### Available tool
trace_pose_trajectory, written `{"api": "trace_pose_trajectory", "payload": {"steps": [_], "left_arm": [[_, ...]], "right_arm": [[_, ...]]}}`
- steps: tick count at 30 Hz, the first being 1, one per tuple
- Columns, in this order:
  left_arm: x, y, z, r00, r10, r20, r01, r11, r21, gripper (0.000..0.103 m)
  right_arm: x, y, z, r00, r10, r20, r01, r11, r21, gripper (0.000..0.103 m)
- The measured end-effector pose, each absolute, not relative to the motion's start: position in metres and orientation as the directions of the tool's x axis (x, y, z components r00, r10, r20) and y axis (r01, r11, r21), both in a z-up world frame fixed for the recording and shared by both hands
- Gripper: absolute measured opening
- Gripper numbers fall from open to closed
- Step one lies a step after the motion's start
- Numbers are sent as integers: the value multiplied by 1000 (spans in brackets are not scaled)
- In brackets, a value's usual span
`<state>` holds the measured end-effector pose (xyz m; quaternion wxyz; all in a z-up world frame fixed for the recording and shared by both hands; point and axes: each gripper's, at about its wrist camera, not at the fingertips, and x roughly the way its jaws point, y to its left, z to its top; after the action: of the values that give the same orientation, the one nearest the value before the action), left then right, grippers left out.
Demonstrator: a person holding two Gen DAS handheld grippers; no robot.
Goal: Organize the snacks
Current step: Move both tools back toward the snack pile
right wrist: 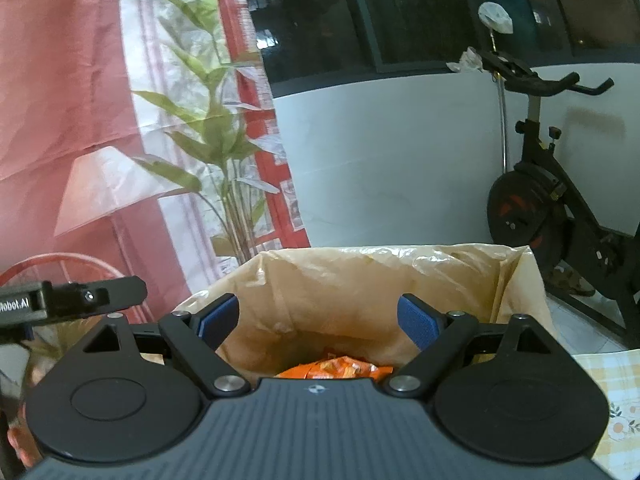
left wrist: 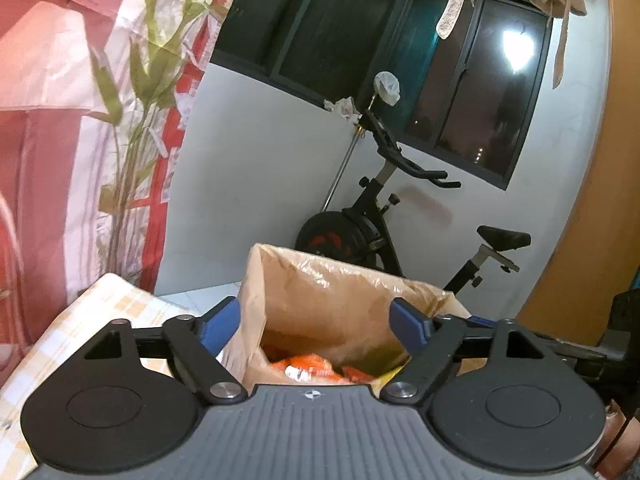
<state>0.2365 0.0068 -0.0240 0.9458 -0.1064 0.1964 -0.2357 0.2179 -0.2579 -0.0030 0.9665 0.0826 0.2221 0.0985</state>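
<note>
Two claws hang over one open box (left wrist: 320, 300), and that box is the landmark for everything here. It is brown cardboard lined with a thin clear plastic bag (right wrist: 360, 276), and deep inside it, at the bottom, lie the orange snack packets (left wrist: 312, 368). In the right wrist view the same packets (right wrist: 340, 368) show just above the claw's body, low in the box.

The left claw (left wrist: 316, 326) is spread wide with nothing between its blue pads; one pad sits outside the box's left wall, the other over the far right rim. The right claw (right wrist: 318, 320) is likewise spread and empty, both pads framing the box's mouth.

What could go wrong, as I judge it: the loose liner stands up past the rim, so a pad going in for a packet may catch the plastic and drag it, or pinch the film together with a packet. The left claw straddles the left wall, so closing there would grip cardboard, not snacks, and could tip or slide the box on the checked cloth (left wrist: 80, 332) beneath it. With both claws over the same mouth, they could knock each other; part of the left tool already shows left of the box in the right view

Behind the box stands an exercise bike (left wrist: 384, 220), well apart
</note>
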Motion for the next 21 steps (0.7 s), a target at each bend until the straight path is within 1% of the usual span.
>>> {"api": "trace_pose_trajectory", "payload": {"steps": [5, 9, 15, 18, 21], "left_arm": [[208, 20, -25, 832, -438, -341, 379, 897, -227, 94], [202, 31, -38, 818, -431, -382, 371, 901, -224, 95], [213, 31, -64, 791, -430, -435, 339, 900, -274, 95], [221, 19, -80, 757, -457, -466, 369, 889, -272, 95], [232, 11, -99, 711, -479, -514, 374, 877, -301, 95]], "right_arm": [[188, -256, -4, 883, 247, -398, -193, 966, 171, 89], [165, -255, -10, 897, 237, -373, -202, 971, 131, 89], [133, -253, -24, 907, 233, -351, -209, 972, 104, 89], [124, -253, -32, 908, 224, -354, -198, 974, 109, 89], [117, -255, -37, 913, 210, -349, -181, 977, 115, 89]]}}
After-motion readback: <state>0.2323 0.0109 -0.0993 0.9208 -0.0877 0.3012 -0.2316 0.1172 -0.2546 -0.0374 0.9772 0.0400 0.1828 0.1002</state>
